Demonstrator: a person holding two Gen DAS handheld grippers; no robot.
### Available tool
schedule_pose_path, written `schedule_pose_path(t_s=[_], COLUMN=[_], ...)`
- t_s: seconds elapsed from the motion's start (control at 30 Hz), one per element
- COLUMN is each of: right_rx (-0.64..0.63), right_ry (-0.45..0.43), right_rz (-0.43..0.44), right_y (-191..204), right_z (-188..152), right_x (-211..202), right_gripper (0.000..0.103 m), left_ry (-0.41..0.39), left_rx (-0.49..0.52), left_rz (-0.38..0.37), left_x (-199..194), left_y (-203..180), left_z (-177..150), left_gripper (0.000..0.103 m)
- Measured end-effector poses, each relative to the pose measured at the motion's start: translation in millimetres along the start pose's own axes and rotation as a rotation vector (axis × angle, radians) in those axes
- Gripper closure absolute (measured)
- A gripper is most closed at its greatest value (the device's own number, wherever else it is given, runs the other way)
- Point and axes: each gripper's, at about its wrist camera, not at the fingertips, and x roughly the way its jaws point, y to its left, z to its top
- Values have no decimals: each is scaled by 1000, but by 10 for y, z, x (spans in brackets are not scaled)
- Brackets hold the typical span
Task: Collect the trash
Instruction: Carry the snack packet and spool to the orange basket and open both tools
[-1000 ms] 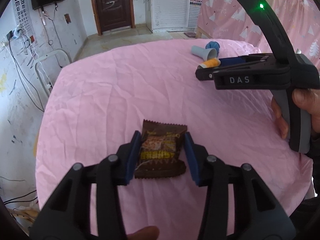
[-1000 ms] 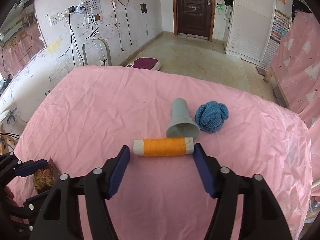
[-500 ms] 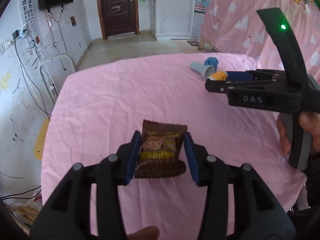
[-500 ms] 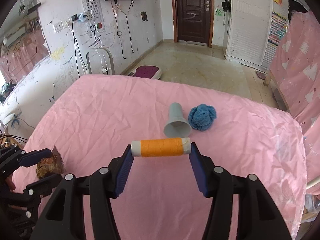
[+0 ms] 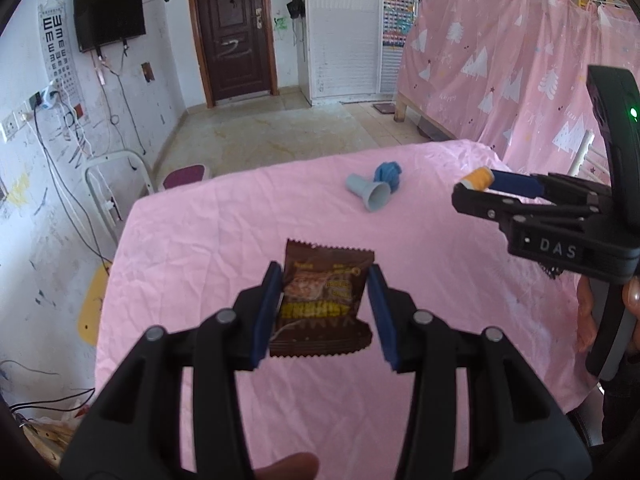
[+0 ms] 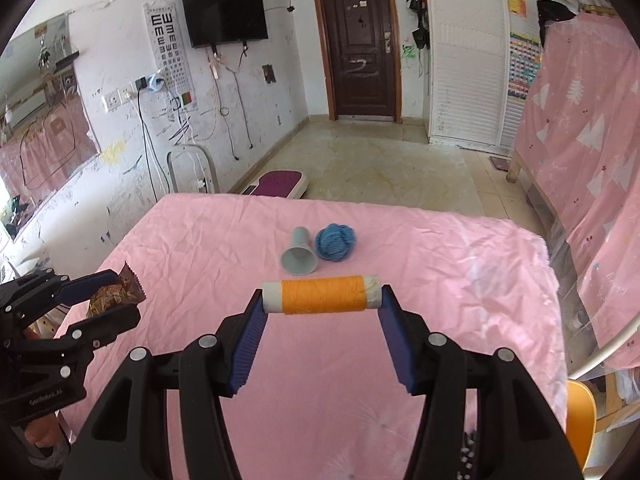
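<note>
Brown snack wrapper (image 5: 322, 304) between left claw (image 5: 325, 307) pads

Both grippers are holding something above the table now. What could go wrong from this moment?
The right gripper clamps the orange thread spool only by its ends, so it could roll out. The left gripper pinches a soft snack wrapper, which may slip. The two grippers are close and could collide.

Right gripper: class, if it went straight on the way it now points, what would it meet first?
Probably the grey funnel lying on the pink cloth, just beyond the orange thread spool that the right gripper holds; depth is uncertain.
</note>
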Motion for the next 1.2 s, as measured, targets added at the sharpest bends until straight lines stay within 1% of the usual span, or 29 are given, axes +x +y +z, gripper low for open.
schedule_pose_path(t_s=[0.2,0.63,0.97,1.2], right_rx=[35,119,205,276], right_ry=[-45,-117,-164,-173], right_rz=[-16,-86,-169,-225], right_y=[-195,-800,-1354,-1799], right_z=[-76,-346,-691,-987], right_x=[-259,-813,-1235,-1447], right_gripper=[57,57,57,57], left_ry=[-24,-60,-83,-107], left_rx=[25,115,170,237], left_rz=[7,-13,-84,-168], left_x=[-55,-92,-88,-93], left_y=[-202,-862,-1495,-2081], left_z=[155,416,653,747], left_gripper=[61,61,61,61])
